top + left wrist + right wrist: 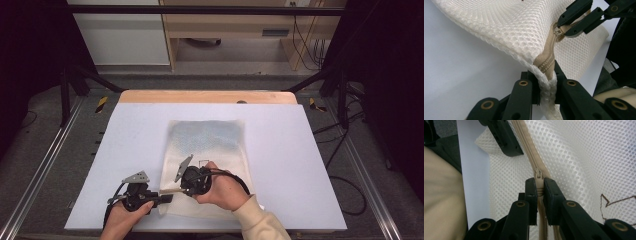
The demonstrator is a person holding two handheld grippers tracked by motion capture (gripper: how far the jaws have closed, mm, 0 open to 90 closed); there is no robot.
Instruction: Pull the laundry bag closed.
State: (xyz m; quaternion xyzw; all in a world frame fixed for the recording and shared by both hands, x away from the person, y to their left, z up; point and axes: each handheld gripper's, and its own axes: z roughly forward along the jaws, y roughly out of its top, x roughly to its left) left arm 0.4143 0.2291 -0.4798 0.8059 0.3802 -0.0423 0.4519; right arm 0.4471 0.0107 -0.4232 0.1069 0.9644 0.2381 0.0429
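the white mesh bag (207,165) lies flat at the lower centre of the tabletop (300,165); the left claw (546,82) pinches its corner by the zipper end to anchor it, so the right claw (539,187), pinching the zipper pull (538,178), can slide it along the tan zipper (527,142).

One mesh bag (207,150); one zipper (534,157); one zipper pull (538,180); two grippers: left gripper (167,199), right gripper (170,190); one table (300,165).
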